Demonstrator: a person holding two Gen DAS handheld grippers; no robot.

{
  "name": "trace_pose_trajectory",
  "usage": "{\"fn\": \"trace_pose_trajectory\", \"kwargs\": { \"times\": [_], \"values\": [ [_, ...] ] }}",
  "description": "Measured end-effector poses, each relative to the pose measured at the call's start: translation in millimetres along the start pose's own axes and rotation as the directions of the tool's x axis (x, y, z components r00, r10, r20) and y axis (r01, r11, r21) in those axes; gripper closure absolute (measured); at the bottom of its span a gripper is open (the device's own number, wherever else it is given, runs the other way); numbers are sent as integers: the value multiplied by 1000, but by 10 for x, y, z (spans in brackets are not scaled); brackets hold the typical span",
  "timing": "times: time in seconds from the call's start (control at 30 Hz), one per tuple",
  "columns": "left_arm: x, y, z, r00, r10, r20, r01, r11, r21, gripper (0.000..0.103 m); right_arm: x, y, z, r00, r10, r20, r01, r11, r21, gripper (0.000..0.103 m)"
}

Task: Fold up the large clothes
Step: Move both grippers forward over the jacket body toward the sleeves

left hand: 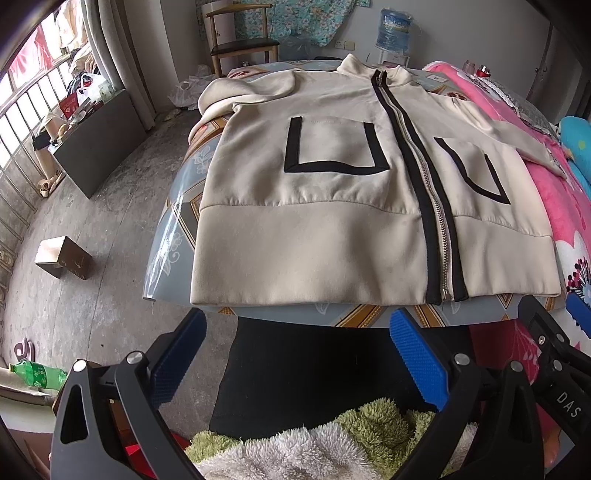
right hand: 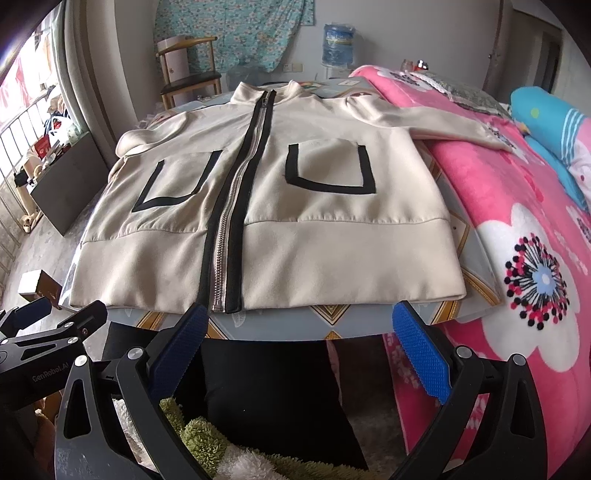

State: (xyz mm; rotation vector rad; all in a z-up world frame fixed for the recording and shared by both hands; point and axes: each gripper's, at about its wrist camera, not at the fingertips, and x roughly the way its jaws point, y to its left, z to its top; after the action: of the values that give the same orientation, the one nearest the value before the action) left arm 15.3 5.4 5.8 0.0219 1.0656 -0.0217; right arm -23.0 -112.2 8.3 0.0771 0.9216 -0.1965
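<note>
Cream zip-up jacket (left hand: 332, 206) spread flat front-up on the tabletop (left hand: 173, 236), zipped shut, black-trimmed pockets, one sleeve reaching onto the bed (right hand: 517, 192)

1. The jacket (left hand: 314, 229) is cream, with a black band along each side of its silver zipper (left hand: 424, 177) and black U-shaped trim on both pockets.
2. The counter (left hand: 173, 240) carries a grey-blue cover with gold diamonds and pale leaf prints.
3. The blanket (right hand: 524, 280) is hot pink with large white flowers and a burst of black, red and blue dots.
4. Each tool, left tool (left hand: 295, 354) and right tool (right hand: 299, 354), has black arms and blue textured pads.
5. The water bottle (right hand: 338, 44) is blue.
6. The hanging cloth (right hand: 236, 33) is teal with small florals.
</note>
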Motion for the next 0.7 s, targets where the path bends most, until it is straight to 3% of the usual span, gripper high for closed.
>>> {"fn": "trace_pose_trajectory", "kwargs": {
  "times": [0.4, 0.5, 0.7],
  "values": [
    [-82, 57, 296, 994, 16, 110, -24, 997, 70, 5, -47, -39, 252, 996, -19, 86, 19, 1000, 1, 7],
    [-112, 83, 437, 986, 43, 158, -53, 997, 61, 5, -56, -77, 375, 993, -15, 116, 15, 1000, -4, 7],
    [-121, 123, 701, 972, 29, 234, -26, 1000, -16, 5, -71, -135, 589, 985, -32, 172, 37, 999, -25, 7]
  ]
}}
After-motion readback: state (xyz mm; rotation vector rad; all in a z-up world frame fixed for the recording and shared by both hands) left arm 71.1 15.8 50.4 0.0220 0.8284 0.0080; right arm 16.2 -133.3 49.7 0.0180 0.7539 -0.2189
